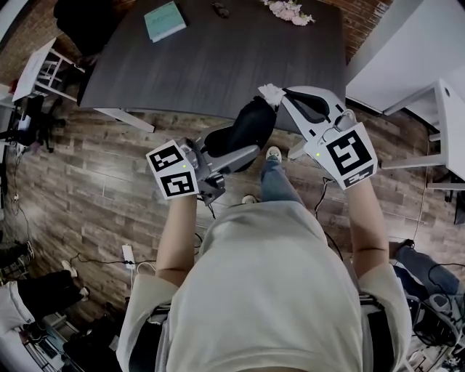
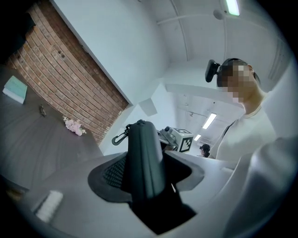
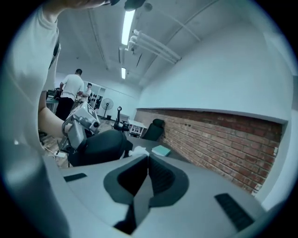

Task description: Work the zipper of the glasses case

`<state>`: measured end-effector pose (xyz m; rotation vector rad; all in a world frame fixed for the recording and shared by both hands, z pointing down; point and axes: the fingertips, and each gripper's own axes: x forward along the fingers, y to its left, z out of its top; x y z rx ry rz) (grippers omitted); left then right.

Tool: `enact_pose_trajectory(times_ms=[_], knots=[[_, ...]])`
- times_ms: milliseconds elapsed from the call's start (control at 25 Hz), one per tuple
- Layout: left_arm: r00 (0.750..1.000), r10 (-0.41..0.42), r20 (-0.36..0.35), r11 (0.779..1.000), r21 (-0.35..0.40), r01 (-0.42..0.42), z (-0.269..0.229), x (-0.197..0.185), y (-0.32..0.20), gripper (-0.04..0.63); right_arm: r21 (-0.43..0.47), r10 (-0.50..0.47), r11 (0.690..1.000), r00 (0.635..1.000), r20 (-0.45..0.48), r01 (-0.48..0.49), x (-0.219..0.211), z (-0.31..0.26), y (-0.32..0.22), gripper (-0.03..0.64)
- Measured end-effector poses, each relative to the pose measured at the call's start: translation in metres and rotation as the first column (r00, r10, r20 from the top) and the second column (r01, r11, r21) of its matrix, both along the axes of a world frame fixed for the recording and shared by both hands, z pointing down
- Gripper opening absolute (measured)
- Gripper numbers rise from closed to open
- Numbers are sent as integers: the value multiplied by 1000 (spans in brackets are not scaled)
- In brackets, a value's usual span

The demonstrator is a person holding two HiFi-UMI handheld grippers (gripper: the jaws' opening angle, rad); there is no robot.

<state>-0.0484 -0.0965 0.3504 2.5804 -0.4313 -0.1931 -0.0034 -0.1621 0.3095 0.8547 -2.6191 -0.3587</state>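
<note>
1. Black glasses case [image 1: 251,123] is in the air, clamped in the left claw [image 1: 236,154], out past the near table [image 1: 218,58] edge and above the wood floor [image 1: 109,196].
2. In the left gripper view the case [image 2: 143,139] stands on edge between that claw's pads. The left claw [image 2: 146,167] is closed part way onto the case's sides.
3. A dark carabiner clip [image 2: 118,138] hangs off the case's far end, beyond the left claw's tips. The zipper pull can't be made out.
4. The right claw [image 1: 280,94] has its tips at the case's far end, just right of it.
5. In the right gripper view the right claw [image 3: 148,160] has its pads pressed together with no gap. A small white bit [image 3: 137,151] sits at the tips. Can't tell what it is or whether it is pinched.
6. From the right claw, the case [image 3: 100,146] and the left gripper body [image 3: 79,123] are just to the left.
7. On the table beyond both claws: teal book [image 1: 165,20] ahead of the left claw, pink flowers [image 1: 289,11] ahead of the right claw.
</note>
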Motion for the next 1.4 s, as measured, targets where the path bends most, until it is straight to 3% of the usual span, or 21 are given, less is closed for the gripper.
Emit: enact_pose_trajectory(times_ms=[200,320,480,680,920,1160,1400], knots=[[998,-4,64,1000,4,4,11,7,4,236,3,24,1000,1000,17,-24,-3,-11,-8,9],[998,-57,-3,998,-9,57,3,-2,-3,237,6,39,999,999,10,-39,-1,-13,-12,9],[982,-150,-112,989,-13,150,-13,-24,-13,236,-58,18,998,1000,-18,-19,0,12,-2,9],[970,-208,-122,978,-11,208,-20,-34,-25,235,-180,-22,983,1000,-1,22,-10,47,25,8],[962,-244,-120,970,-40,241,-20,-26,-48,236,-258,-13,966,999,32,21,-21,73,40,8],[922,-339,-188,939,-127,319,-24,-36,-85,238,-371,-79,924,996,46,90,-47,114,74,8],[929,-332,-166,939,-148,309,-15,-17,-107,239,-472,-144,854,971,189,219,-75,120,90,8]])
